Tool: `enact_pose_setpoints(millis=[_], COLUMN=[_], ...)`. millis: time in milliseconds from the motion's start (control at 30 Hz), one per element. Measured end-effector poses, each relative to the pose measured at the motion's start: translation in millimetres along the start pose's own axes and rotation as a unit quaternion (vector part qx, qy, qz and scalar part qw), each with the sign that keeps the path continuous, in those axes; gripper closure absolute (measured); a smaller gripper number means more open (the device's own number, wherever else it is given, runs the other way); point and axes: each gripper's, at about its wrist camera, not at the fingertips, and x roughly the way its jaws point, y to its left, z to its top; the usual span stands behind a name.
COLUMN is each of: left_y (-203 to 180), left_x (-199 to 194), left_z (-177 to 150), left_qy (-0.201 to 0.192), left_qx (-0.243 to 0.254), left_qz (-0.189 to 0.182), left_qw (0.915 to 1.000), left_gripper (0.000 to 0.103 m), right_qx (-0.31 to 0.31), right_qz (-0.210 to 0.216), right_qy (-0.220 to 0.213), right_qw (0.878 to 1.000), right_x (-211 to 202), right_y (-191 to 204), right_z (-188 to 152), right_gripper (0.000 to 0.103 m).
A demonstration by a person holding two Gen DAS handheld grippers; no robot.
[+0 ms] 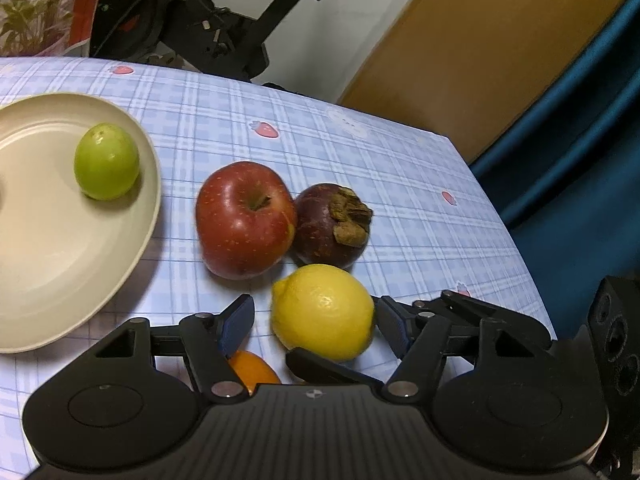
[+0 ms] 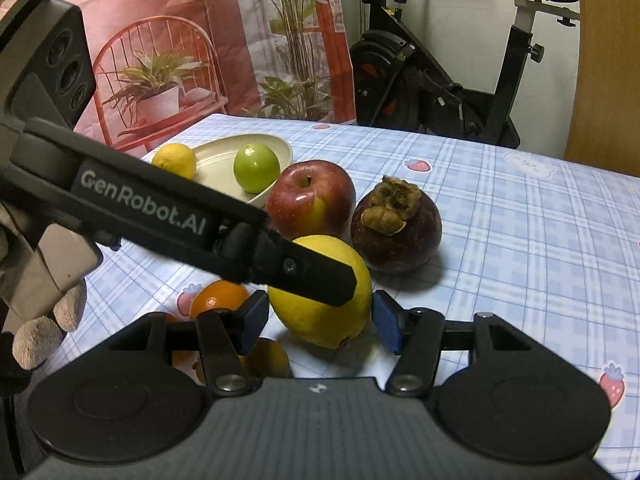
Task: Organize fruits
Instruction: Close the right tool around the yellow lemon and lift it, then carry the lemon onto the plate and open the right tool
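Observation:
A yellow lemon (image 1: pixel 323 312) (image 2: pixel 316 312) lies on the checked tablecloth between the fingers of both grippers. My left gripper (image 1: pixel 316 326) is open around it, pads near its sides. My right gripper (image 2: pixel 320 322) is also open around it, pads close to touching. The left gripper's finger (image 2: pixel 304 272) crosses over the lemon in the right wrist view. A red apple (image 1: pixel 246 220) (image 2: pixel 310 198) and a dark mangosteen (image 1: pixel 332 224) (image 2: pixel 396 232) lie just beyond. A green fruit (image 1: pixel 106 162) (image 2: pixel 256 168) sits in the cream plate (image 1: pixel 60 280) (image 2: pixel 276 148).
A small orange fruit (image 1: pixel 254 372) (image 2: pixel 218 298) lies under the left fingers. Another yellow fruit (image 2: pixel 174 160) rests at the plate's far side. A brownish fruit (image 2: pixel 268 358) lies near the right gripper's base. An exercise bike (image 2: pixel 440 80) stands behind the table. The table edge (image 1: pixel 500 208) drops off right.

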Motion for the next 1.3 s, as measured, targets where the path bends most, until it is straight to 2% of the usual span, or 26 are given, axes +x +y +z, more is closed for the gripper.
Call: enact_pose_setpoints(millis=[300, 400, 633, 967, 1300], left_y=[5, 4, 4, 3, 43], left_x=[2, 4, -2, -40, -89], left_z=[0, -1, -4, 2, 9], left_qy=[-0.004, -0.006, -0.005, -0.032, -0.078], left_qx=[-0.015, -0.014, -0.013, -0.002, -0.029], left_qz=[-0.015, -0.024, -0.028, -0.039, -0.023], left_qw=[0.9998, 0.9996, 0.9995, 0.9987, 0.9963], left_gripper=[0.036, 0.042, 0.042, 0.042, 0.042], right_qx=[0.009, 0.014, 0.029, 0.031, -0.002], right_qz=[0.000, -0.001, -0.002, -0.005, 0.018], right_qy=[0.007, 0.008, 0.007, -0.006, -0.008], right_qw=[1.000, 1.000, 1.000, 0.999, 1.000], right_x=[5, 6, 0, -20, -1], right_y=[-3, -4, 0, 19, 67], right_z=[-1, -1, -2, 22, 63], right_gripper=[0.045, 0.045, 0.046, 0.046, 0.046])
